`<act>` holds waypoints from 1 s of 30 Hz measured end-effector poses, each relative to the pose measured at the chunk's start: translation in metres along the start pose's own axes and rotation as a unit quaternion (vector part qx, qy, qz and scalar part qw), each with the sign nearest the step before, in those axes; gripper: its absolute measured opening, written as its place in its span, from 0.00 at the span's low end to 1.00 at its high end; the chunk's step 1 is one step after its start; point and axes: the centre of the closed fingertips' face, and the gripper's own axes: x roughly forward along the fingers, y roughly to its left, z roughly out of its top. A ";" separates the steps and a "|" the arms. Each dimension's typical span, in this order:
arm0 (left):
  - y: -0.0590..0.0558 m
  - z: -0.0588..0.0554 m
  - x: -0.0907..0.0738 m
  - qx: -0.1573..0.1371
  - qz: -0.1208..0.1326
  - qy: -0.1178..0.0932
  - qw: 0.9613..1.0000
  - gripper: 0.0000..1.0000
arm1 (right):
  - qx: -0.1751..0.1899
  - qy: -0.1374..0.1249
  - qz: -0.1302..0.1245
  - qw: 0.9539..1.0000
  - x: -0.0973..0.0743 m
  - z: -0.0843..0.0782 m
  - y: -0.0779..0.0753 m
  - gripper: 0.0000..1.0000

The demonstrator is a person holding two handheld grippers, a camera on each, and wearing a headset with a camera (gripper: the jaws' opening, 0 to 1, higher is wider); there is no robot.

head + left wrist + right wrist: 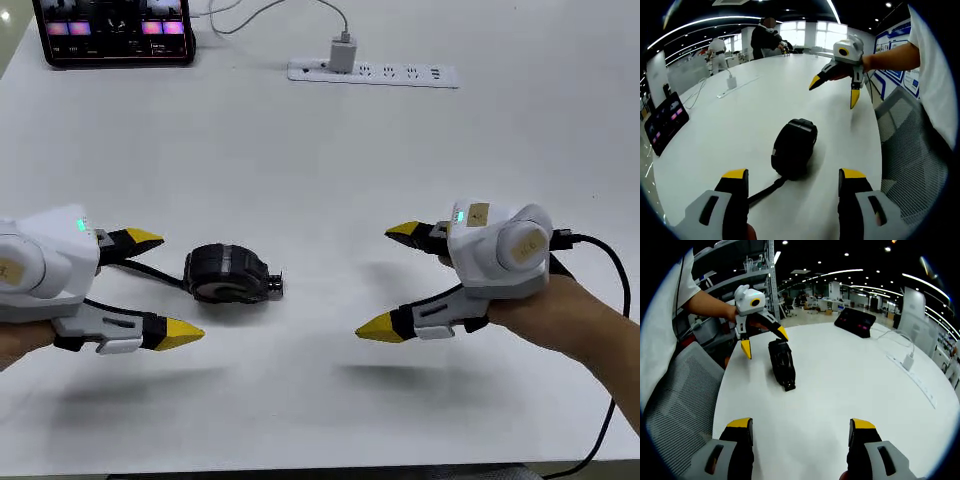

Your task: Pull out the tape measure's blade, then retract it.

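- Left tongs (pixel 170 285): low over the bench (pixel 300 160) by the near edge, left side; spread wide, holding nothing.
- Right tongs (pixel 386 279): by the near edge, right side; likewise spread wide and empty, tips aimed toward the left pair, well apart from it.
- Tape (pixel 228 273): black, lying on the bench just past the left tongs' tips, untouched; blade end toward the right tongs, blade not drawn out.
- Strap (pixel 158 273): black, trailing from the tape back between the left jaws.
- Power strip (pixel 400 74): white, near the far edge, with a charger (pixel 343 52) plugged in.
- Tablet (pixel 115 28): screen lit, at the far left corner.
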 end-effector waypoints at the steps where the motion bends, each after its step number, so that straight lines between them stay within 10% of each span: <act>1: 0.001 -0.002 0.002 0.003 -0.001 0.003 1.000 0.66 | -0.001 0.002 0.001 1.000 0.001 0.000 0.000 0.74; 30: 0.007 0.001 0.032 0.020 -0.035 0.022 0.999 0.43 | -0.011 -0.018 0.038 0.999 0.047 0.016 0.003 0.64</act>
